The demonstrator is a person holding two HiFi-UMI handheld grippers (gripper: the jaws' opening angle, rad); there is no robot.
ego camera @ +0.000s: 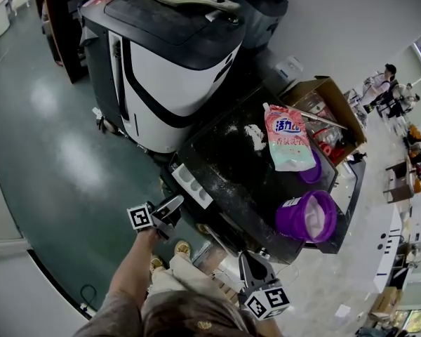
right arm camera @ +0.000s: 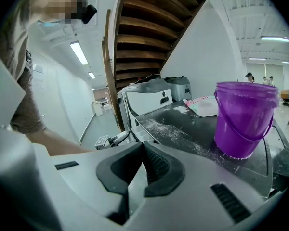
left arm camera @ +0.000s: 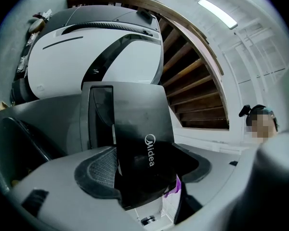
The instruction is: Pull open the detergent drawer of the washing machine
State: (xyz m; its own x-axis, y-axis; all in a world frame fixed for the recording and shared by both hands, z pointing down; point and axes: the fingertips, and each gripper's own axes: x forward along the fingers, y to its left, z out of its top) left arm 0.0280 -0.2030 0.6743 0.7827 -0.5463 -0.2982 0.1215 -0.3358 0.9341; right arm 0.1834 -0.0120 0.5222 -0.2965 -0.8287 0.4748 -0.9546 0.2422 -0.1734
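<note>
Left gripper view: left gripper point(left arm camera: 144, 174) clamps glossy black detergent drawer front point(left arm camera: 135, 124); drawer runs lengthwise straight ahead. Right gripper point(right arm camera: 141, 146) farther, jaws together, empty.

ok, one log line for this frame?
step: pull detergent drawer | left gripper: shut on its black Midea front | drawer: partly out, white compartments showing | right gripper: shut, empty, apart from purple bucket

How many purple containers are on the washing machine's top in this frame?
2. One purple container stands open near the right front edge; the second purple container sits just behind it, mostly covered by the pink detergent bag. Others could be hidden in the cardboard box.
</note>
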